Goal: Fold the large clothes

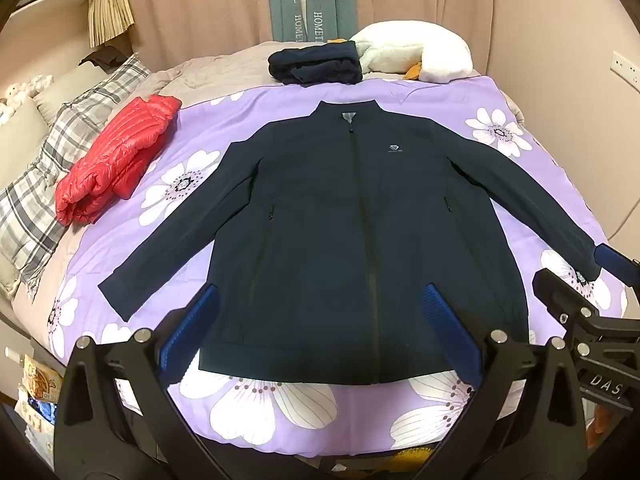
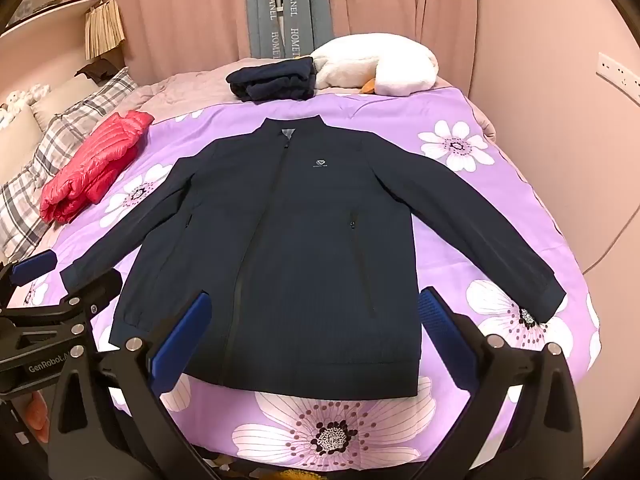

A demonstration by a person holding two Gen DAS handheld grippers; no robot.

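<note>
Folding starts well with a sleeve: the navy jacket [image 1: 360,216] lies flat, front up, on the bed's purple quilt [image 1: 520,112]; left gripper [image 1: 320,344] and right gripper [image 2: 312,340] hover with jaws wide, empty, so I would pinch each cuff cleanly and bring it across the chest

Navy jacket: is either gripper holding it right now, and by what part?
No. Both the left gripper and the right gripper are open above the navy jacket, which lies flat and unfolded on the purple floral bedspread.
</note>
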